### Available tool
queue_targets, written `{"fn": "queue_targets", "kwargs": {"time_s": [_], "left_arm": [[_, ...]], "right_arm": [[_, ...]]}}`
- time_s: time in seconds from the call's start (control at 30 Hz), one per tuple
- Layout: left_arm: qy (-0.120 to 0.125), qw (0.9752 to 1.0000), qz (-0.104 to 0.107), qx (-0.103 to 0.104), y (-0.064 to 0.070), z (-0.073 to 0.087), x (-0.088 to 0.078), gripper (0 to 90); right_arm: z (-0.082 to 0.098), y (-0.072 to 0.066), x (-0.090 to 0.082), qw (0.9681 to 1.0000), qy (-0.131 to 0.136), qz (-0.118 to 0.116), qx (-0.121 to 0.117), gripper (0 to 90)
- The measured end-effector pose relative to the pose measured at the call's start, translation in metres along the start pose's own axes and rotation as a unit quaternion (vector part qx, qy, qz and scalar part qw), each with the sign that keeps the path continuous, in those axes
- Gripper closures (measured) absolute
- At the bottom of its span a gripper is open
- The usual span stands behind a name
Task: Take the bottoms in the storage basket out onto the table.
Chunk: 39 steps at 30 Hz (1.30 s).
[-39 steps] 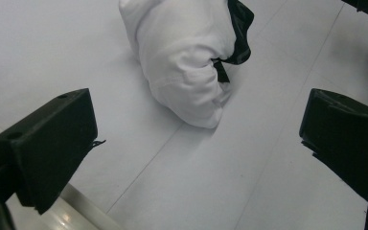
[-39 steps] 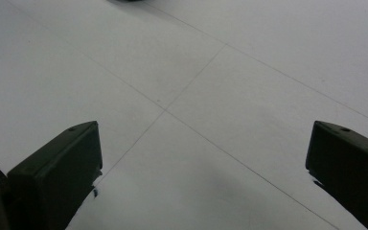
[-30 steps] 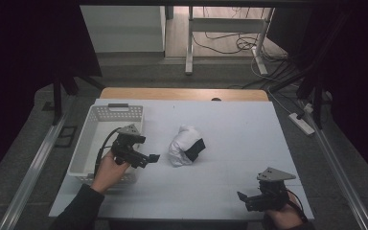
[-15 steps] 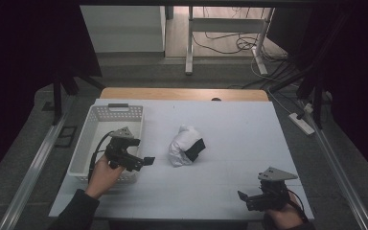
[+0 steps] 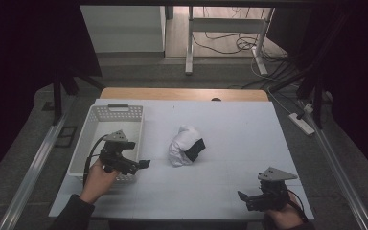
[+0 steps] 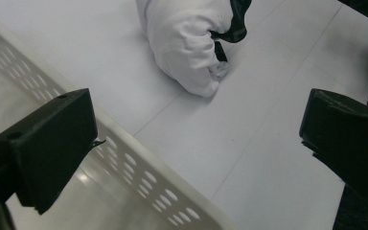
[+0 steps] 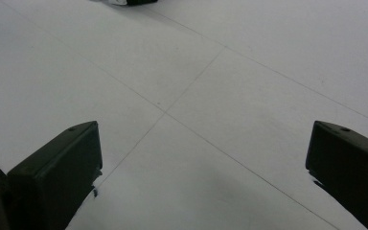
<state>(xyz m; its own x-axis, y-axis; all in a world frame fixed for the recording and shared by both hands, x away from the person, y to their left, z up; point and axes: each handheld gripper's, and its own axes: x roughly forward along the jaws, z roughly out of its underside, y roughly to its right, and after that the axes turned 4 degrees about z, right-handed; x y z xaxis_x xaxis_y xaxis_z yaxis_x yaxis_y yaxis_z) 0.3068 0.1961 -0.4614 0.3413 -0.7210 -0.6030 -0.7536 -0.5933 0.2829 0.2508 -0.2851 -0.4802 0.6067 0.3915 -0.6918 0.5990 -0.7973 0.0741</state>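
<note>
1. High view: one soft white cloth bundle (image 5: 184, 146) with a black patch on its right side, lumpy and rolled, lying near the middle of a matte pale worktop (image 5: 230, 129) marked with thin seam lines.
2. One white plastic basket (image 5: 92, 136), rectangular, walls pierced with rows of small oval holes, standing well left of the bundle at the worktop's left edge.
3. Two hand-held grippers, black, each topped by a grey three-cornered plate.
4. Left hand-held gripper (image 5: 143, 164) held over the basket's near right corner, left of and nearer than the bundle, pointing right; in the left gripper view (image 6: 196, 139), jaws wide apart, one over the basket's perforated wall, the other over bare worktop, clamping nothing, with the bundle (image 6: 187, 43) beyond them, apart from both.
5. Right hand-held gripper (image 5: 243, 197) low at the near right part of the worktop, well apart from the bundle; in the right gripper view (image 7: 203, 167), blocky jaws spread wide over bare worktop, holding nothing.
</note>
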Motion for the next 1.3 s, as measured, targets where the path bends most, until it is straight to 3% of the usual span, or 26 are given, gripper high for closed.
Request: {"fn": "queue_targets", "kwargs": {"time_s": [1.3], "left_arm": [[0.023, 0.9992, -0.026, -0.021, 0.007, 0.041, -0.032, 0.1]], "right_arm": [[0.000, -0.001, 0.000, 1.0000, -0.002, 0.001, -0.002, 0.0]]}}
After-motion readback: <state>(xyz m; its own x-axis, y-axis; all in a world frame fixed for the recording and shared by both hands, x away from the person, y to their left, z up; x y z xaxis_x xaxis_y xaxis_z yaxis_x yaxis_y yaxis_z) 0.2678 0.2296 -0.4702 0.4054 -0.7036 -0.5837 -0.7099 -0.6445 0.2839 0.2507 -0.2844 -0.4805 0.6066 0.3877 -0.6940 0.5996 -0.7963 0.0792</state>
